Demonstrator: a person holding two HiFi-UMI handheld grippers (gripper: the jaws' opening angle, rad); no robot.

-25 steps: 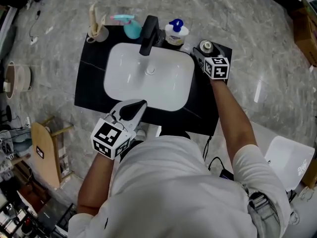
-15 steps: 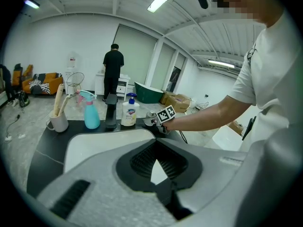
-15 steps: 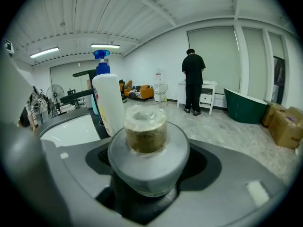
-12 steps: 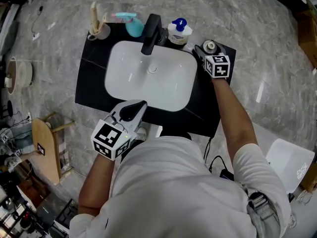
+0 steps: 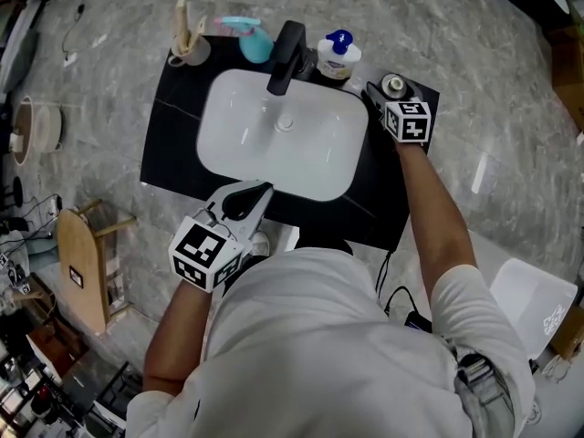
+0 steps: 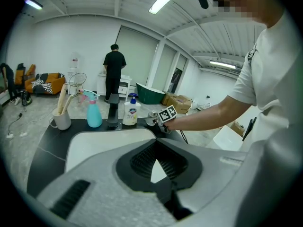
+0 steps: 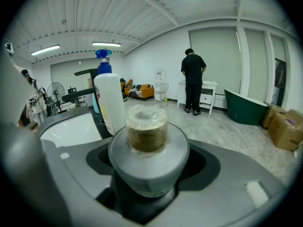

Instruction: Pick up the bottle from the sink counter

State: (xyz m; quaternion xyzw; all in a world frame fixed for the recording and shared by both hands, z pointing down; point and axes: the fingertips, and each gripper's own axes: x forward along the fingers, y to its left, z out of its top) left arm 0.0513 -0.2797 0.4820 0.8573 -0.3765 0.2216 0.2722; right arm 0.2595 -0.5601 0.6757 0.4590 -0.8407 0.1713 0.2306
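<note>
The bottle [image 5: 393,85] is small and grey with a gold cap, and stands at the back right corner of the black sink counter [image 5: 173,126]. My right gripper [image 5: 383,91] reaches around it from the near side. In the right gripper view the bottle [image 7: 147,150] fills the gap between the jaws. These jaws have just been closing, and both sides now rest against its body. My left gripper [image 5: 255,192] hangs shut over the counter's front edge, well away from the bottle, with nothing in it [image 6: 158,167].
A white basin [image 5: 274,144] is set in the counter, with a black faucet [image 5: 286,55] behind it. A white pump bottle [image 5: 338,55], a teal spray bottle [image 5: 253,39] and a cup of brushes [image 5: 190,44] line the back edge. A person [image 7: 193,79] stands far off.
The head view has shifted slightly, so the counter sits a little higher and further right. Both grippers keep their places relative to the counter and the bottle.
</note>
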